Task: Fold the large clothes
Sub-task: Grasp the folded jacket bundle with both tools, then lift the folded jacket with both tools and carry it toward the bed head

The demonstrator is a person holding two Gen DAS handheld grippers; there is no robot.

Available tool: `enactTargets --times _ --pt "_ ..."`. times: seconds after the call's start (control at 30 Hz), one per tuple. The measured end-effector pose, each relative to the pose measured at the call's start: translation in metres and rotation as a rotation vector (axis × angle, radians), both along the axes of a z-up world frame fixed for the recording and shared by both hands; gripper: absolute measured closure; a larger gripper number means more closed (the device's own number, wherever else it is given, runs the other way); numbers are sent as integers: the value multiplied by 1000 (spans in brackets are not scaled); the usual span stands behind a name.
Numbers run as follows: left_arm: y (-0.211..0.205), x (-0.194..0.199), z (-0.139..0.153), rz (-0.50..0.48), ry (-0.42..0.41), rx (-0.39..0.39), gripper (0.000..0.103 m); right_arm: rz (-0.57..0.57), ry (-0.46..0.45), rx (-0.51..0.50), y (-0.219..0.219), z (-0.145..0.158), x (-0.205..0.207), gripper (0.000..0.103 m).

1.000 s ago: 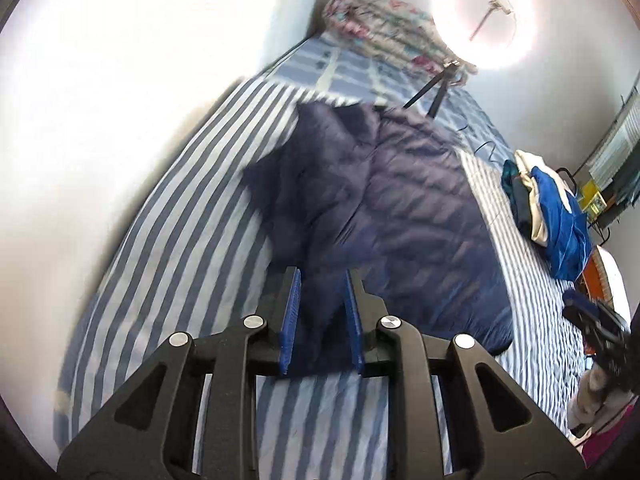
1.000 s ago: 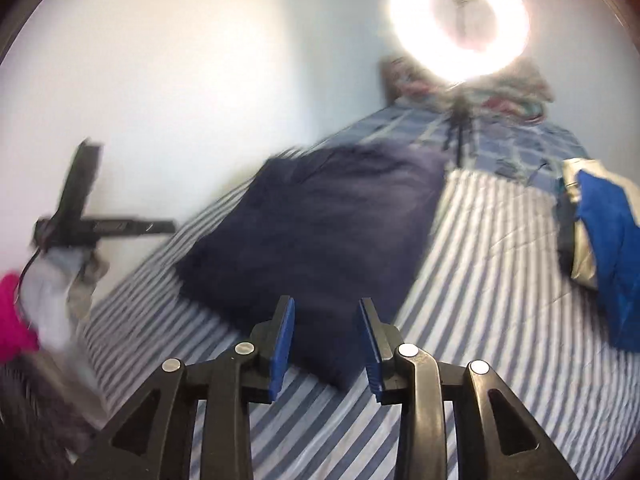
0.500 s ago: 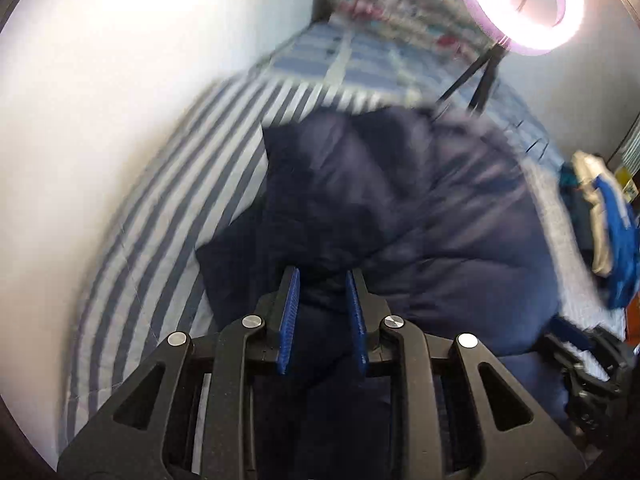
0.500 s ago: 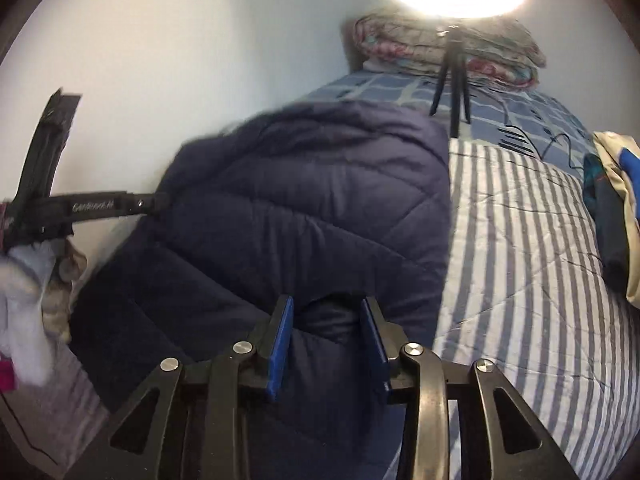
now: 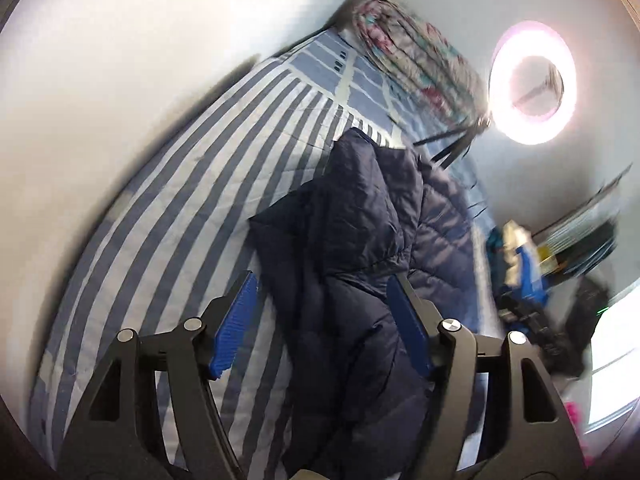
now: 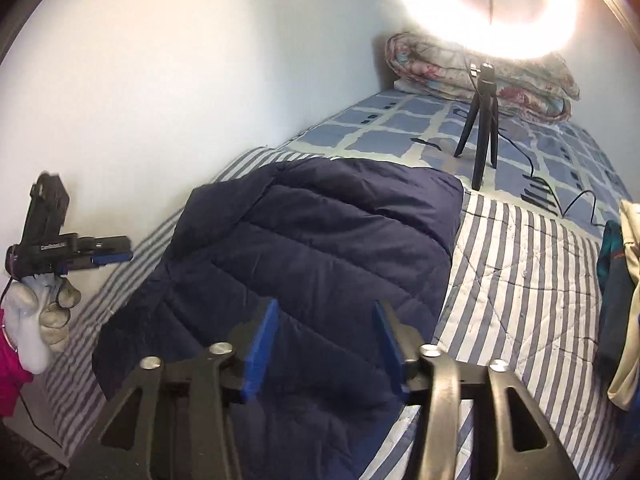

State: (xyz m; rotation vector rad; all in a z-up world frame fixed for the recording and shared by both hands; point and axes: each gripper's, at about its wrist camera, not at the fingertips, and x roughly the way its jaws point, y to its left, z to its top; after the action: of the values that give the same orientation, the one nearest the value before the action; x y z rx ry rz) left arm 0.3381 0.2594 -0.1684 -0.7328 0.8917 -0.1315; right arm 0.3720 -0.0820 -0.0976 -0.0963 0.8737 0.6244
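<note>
A dark navy quilted jacket point(image 6: 320, 248) lies folded on the striped bed cover point(image 6: 516, 280). In the left wrist view it point(image 5: 360, 272) shows as a long rumpled bundle. My left gripper point(image 5: 322, 312) is open and empty, its blue pads wide apart just above the jacket's near end. It also shows at the left of the right wrist view point(image 6: 80, 252), held in a gloved hand beside the jacket. My right gripper point(image 6: 326, 336) is open and empty above the jacket's near edge.
A ring light point(image 6: 488, 4) on a small black tripod point(image 6: 482, 128) stands on the bed behind the jacket, with a cable trailing right. A floral rolled quilt point(image 6: 480, 72) lies at the head. Other clothes point(image 6: 620, 300) are piled at the right. A white wall runs along the left.
Both grippers were nearly shut on the jacket's edge and have opened wide, letting it go. The jacket's near part has been laid over onto itself and now lies folded.
</note>
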Motion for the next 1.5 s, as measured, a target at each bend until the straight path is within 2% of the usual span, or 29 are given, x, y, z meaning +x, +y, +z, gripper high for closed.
enactTargets --times 0.03,0.1,0.13,0.27,0.33,0.43,0.53,0.67,0.8,0.9,0.93,0.97,1.03,1.1,1.23,1.33,1.5 --pt "8 1 -5 3 17 -46 33 -5 6 13 -4 -2 0 28" --pt "20 4 -13 -2 42 -100 33 -18 24 30 -10 -9 4 18" --pt "22 5 -16 -7 47 -104 33 -27 42 37 -16 -14 4 17" --pt "12 15 -28 -70 62 -109 33 -56 144 81 -41 -36 8 17" --pt "6 20 -33 -96 68 -114 33 -79 212 137 -56 -51 11 17" --pt "2 29 -42 -96 72 -156 33 -101 295 232 -72 -70 17 17" --pt "1 38 -49 -78 67 -229 33 -119 352 328 -82 -85 23 17" --pt "2 53 -58 -72 74 -301 32 -149 400 434 -89 -101 29 18" --pt "-1 69 -66 -90 94 -302 32 -159 412 531 -89 -106 41 19" --pt "-10 82 -64 -97 106 -242 32 -174 422 559 -80 -110 57 26" --pt "-15 87 -60 -98 106 -193 34 -175 429 565 -75 -111 61 34" --pt "-21 92 -57 -102 109 -143 36 -180 441 556 -69 -112 65 37" --pt "-31 98 -51 -108 118 -68 55 -194 445 514 -59 -111 69 44" --pt "-37 100 -45 -110 111 -35 69 -197 422 461 -51 -105 67 52" --pt "-49 95 -32 -108 87 62 83 -193 363 367 -42 -86 58 69" --pt "-57 88 -22 -98 74 108 88 -195 314 279 -30 -71 51 76" --pt "-72 70 2 -117 46 163 90 -175 240 146 -12 -44 40 81"
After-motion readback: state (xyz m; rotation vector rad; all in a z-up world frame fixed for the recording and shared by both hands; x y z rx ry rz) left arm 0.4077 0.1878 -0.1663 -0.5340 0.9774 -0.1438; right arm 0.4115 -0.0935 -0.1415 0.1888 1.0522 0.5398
